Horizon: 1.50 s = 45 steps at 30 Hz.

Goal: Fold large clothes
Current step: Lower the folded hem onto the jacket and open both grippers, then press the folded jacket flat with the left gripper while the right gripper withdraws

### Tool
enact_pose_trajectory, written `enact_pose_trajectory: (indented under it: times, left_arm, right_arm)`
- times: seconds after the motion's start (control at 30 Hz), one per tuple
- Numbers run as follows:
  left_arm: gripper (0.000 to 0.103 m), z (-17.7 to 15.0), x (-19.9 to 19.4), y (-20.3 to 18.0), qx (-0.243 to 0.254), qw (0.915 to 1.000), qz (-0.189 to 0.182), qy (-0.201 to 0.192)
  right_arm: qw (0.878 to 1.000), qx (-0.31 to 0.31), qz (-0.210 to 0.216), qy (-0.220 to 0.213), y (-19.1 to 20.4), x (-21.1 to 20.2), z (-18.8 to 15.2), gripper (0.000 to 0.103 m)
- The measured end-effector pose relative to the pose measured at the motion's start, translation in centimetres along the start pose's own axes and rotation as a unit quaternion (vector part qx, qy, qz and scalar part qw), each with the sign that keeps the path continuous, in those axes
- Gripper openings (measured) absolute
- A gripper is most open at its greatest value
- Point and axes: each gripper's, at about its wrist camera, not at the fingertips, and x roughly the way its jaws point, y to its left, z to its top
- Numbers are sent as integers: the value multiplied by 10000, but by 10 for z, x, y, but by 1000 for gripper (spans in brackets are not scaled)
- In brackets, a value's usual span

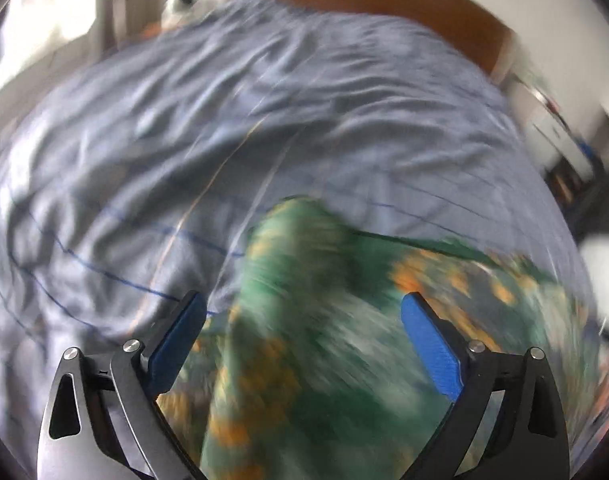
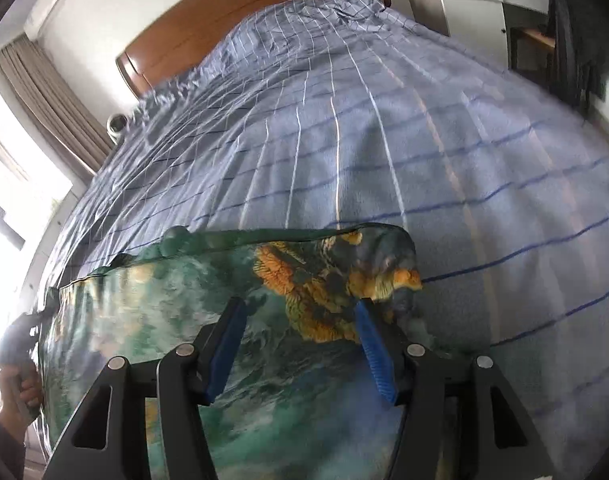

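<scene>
A green garment with orange print [image 2: 184, 292] lies as a long folded band across the near part of the bed. My right gripper [image 2: 299, 303] hovers over its right half, blue pads apart, with the cloth showing flat below and nothing pinched. The left wrist view is motion-blurred. In it the same garment [image 1: 296, 280] shows a raised fold running away from my left gripper [image 1: 303, 298], whose jaws stand wide apart above the cloth. At the garment's left end a hand [image 2: 12, 384] grips a dark handle.
The bed carries a blue-grey checked cover [image 2: 364, 140], rumpled toward the wooden headboard [image 2: 232, 20]. White drawers [image 2: 464, 4] and dark hanging clothes [image 2: 576, 40] stand at the right. Curtains [image 2: 52, 100] and a bright window fill the left.
</scene>
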Motion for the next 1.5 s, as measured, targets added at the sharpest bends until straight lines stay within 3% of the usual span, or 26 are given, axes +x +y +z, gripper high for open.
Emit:
enact_pose_trajectory:
  times: [0.1,0.23,0.33,0.47,0.6,0.73,1.07,1.3,1.37,1.43,1.5]
  left_arm:
    - [101,-19,-41,-50,815,9957,-428,-132]
    - [102,-35,-37,-120,1683,9826,-750,248]
    - [101,-34,-16,-152,1799,9810,-614,395]
    - [101,-21,20,-178,1475,9845,-660,675]
    - [101,-17,49,-199,1496,9833,-477,921]
    - [101,-40,44,-201,1658,9806,-323,990]
    - [101,-130,-41,-196,2494,9662,-405,520]
    - [101,-177,-90,-181,2298,9681,-868,502]
    - [101,-179,-101,-181,2146,9694,-1105,446]
    - [101,-176,-109,-183,2024,9698,-1310,382]
    - [101,-173,-114,-185,1958,9712,-1326,276]
  right_arm:
    - [9990,-167,304,-297,17,-57,-4,61]
    - [9941,-613,639,-627,33,-125,-61,67]
    - [9941,-680,656,-528,34,-152,-118,67]
    - [9949,-478,685,-566,25,-182,-176,67]
    - [9954,-197,836,-415,8,-199,-208,67]
    - [9962,-69,789,-371,-7,-207,-216,67]
    - [9943,206,907,-526,-10,-210,-220,67]
    - [9971,41,690,-331,4,-201,-226,67]
    - [9977,171,585,-302,-7,-194,-223,69]
    - [9979,444,378,-265,-27,-179,-214,77]
    - [9964,715,332,-299,-44,-164,-203,77]
